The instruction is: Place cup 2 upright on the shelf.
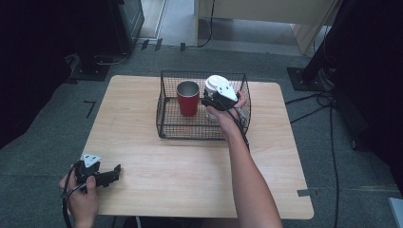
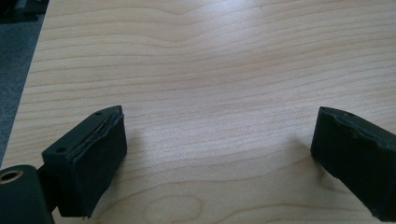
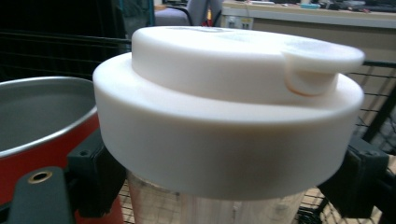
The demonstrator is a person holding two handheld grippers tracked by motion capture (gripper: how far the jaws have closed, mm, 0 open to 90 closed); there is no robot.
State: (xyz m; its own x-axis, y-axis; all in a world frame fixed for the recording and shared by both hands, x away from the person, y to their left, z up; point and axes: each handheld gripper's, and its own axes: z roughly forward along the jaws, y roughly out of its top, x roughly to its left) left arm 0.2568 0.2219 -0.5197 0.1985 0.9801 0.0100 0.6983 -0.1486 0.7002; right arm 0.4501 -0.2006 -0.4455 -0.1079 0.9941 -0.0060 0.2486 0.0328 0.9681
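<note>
A clear cup with a white lid (image 1: 216, 84) (image 3: 224, 107) stands in the right half of a black wire basket (image 1: 164, 107). Beside it on the left is a red metal cup (image 1: 188, 99) (image 3: 42, 121). My right gripper (image 1: 215, 100) (image 3: 224, 186) reaches into the basket with a jaw on each side of the clear cup, just under the lid. A narrow gap shows between the right pad (image 3: 355, 177) and the cup wall, so the pads do not press. My left gripper (image 1: 114, 174) (image 2: 219, 154) lies low over the table's near left corner, jaws wide apart with nothing between them.
The basket stands at the far middle of the light wooden table (image 1: 190, 166). Black stands (image 1: 309, 71) and cables (image 1: 332, 142) are on the grey carpet around it. The basket's wire walls rise close around both cups.
</note>
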